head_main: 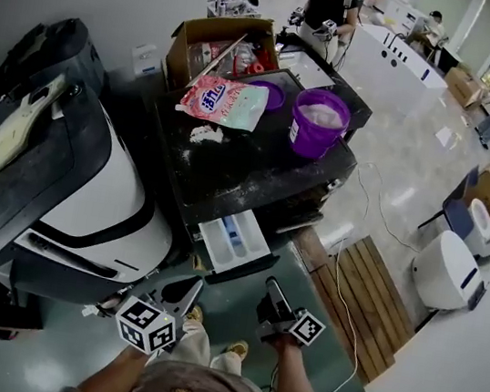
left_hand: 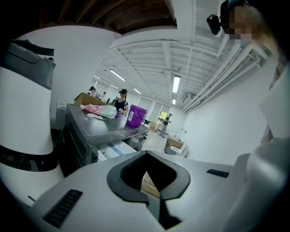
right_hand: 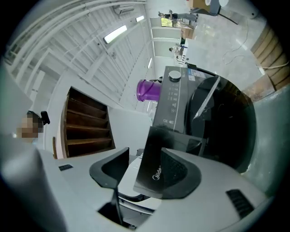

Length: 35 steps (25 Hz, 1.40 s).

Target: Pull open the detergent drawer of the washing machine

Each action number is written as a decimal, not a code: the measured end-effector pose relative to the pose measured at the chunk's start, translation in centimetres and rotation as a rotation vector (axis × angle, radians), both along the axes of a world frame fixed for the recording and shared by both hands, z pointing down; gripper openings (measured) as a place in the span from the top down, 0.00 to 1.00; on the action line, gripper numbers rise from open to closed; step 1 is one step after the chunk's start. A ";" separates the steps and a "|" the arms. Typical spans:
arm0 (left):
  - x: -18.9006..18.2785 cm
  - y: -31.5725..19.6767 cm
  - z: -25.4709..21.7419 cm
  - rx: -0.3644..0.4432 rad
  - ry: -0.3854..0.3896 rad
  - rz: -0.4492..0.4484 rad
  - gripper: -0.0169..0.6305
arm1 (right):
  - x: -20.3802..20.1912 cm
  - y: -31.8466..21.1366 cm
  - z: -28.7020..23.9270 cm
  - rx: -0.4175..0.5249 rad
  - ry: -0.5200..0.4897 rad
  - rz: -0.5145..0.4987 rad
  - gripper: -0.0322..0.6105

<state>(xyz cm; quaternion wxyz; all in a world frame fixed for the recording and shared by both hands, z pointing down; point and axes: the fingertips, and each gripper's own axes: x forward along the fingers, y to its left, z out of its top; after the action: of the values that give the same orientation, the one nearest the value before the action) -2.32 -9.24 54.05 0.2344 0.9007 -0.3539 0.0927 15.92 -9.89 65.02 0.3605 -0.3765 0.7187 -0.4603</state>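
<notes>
The dark washing machine has its white detergent drawer standing pulled out toward me. In the right gripper view the drawer's black front panel is between the jaws, close against the right-hand finger, with a gap on the other side. My right gripper sits just right of the drawer's front corner and is open. Below and left of the drawer, my left gripper is shut on nothing. Its view shows the drawer from the side, beyond the closed tips.
On the machine's top stand a purple bucket, a pink detergent bag and an open cardboard box. A large white-and-grey appliance fills the left. A wooden pallet and a cable lie at the right. People stand at the back.
</notes>
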 end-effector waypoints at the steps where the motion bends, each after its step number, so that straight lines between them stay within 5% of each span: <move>1: 0.4 0.0 -0.2 -0.001 0.006 0.013 0.94 | 0.5 0.2 -0.9 0.009 0.009 0.007 0.63; 14: 3.1 -0.9 -3.6 0.019 0.079 0.126 0.94 | 2.7 2.1 -12.0 0.129 0.114 0.122 0.63; 25: 1.3 -1.7 -6.0 0.045 0.113 0.156 0.94 | 2.2 4.5 -17.8 0.103 0.259 0.211 0.67; 28: 0.6 -1.8 -6.1 0.046 0.113 0.151 0.94 | 1.8 5.1 -16.6 0.017 0.337 0.228 0.68; 35: -0.8 -2.3 -5.6 0.077 0.090 0.133 0.94 | -1.2 4.8 -17.8 0.020 0.633 0.226 0.72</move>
<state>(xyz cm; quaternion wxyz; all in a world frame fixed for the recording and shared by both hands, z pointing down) -3.10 -11.53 48.42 0.2085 0.9338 -0.2856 0.0539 14.74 -5.08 47.24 0.1720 -0.5744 0.7532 -0.2705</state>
